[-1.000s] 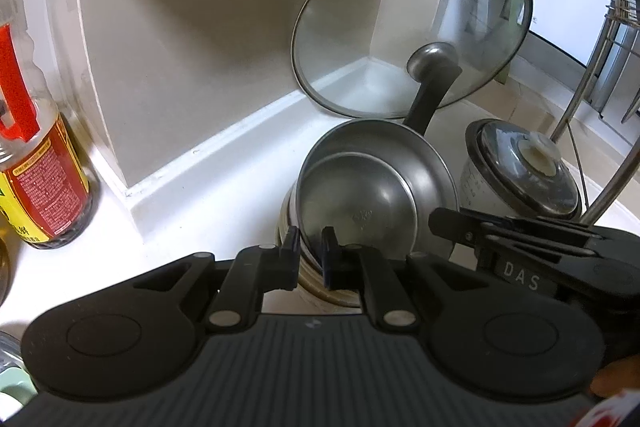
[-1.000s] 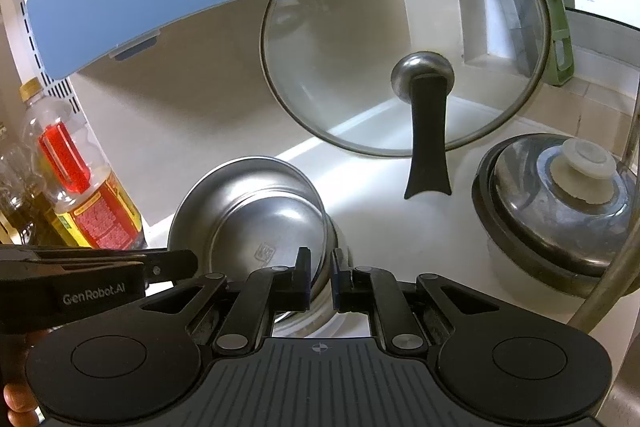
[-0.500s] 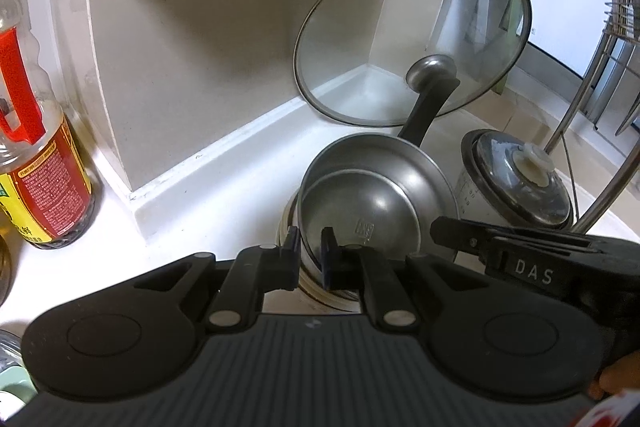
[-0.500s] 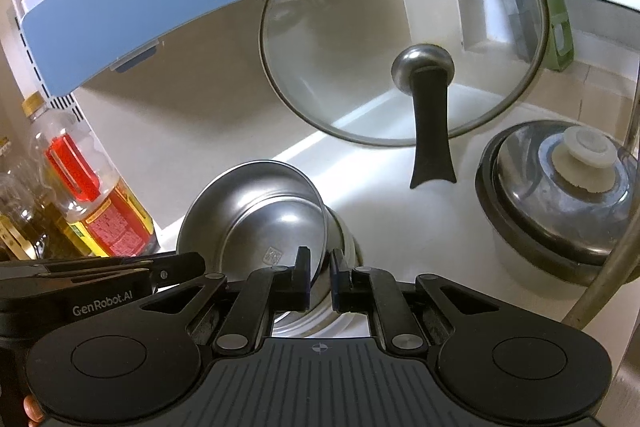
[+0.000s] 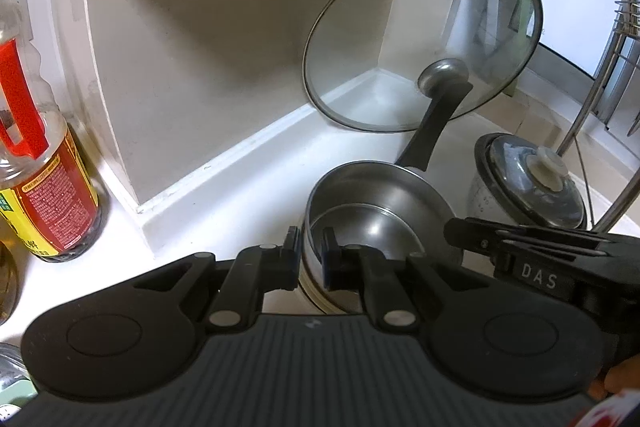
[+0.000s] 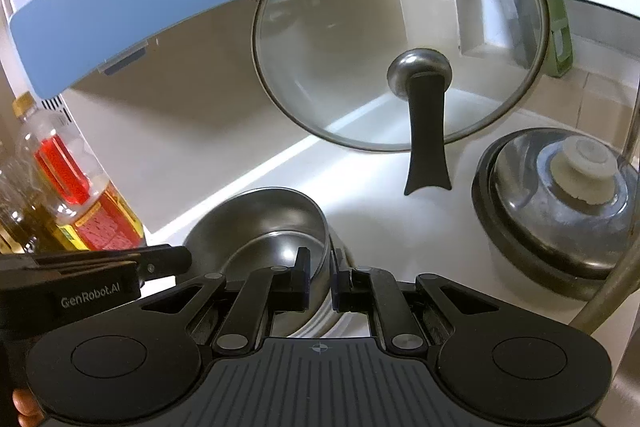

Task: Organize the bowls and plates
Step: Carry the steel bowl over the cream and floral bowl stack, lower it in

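While both grippers [image 5: 311, 247] [image 6: 320, 269] pinch opposite bowl [image 5: 384, 211] rims.

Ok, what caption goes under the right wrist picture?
Both hand-held grippers pinch the steel bowl's rim, above a stack of bowls, near a glass lid.

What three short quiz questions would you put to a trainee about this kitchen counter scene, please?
1. Fill in: in both views, the red-handled bottle stands to the ___ of the steel bowl.
2. True or false: the glass lid lies flat on the steel bowl.
3. What are the left tongs and right tongs shut on? A) the steel bowl's rim B) the glass lid C) the bottle

Key: 1 left. 2 false; the lid stands on edge behind the bowl, propped by its black handle. 3 A, one pair of tongs on each side of the rim.
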